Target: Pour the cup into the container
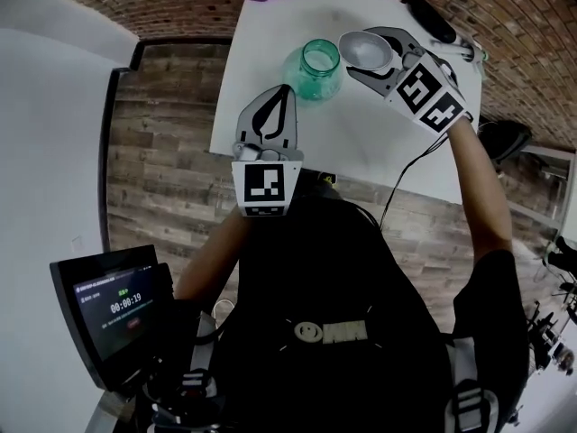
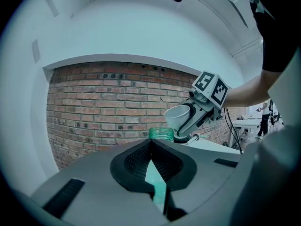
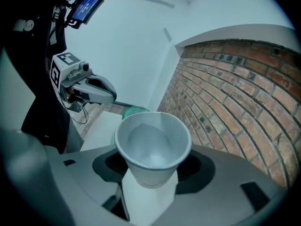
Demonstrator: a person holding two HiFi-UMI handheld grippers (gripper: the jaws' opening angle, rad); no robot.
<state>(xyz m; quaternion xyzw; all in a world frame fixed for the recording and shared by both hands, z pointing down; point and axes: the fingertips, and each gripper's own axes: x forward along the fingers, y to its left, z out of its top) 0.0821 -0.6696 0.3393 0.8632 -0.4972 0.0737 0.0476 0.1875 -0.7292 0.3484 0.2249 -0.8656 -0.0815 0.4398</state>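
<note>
Poised to pour, grasping the cup (image 1: 365, 50) in the right hand-held gripper (image 1: 353, 54) beside the jar (image 1: 315, 70), with the left hand-held gripper (image 1: 288, 91) clenched empty; needs tilting over the opening

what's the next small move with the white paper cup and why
Probably shift the right gripper toward the person's left until the rim of the white paper cup sits over the mouth of the green glass jar. The cup, clamped in the jaws, hangs above and beside the jar, so tipping would likely miss it.
</note>
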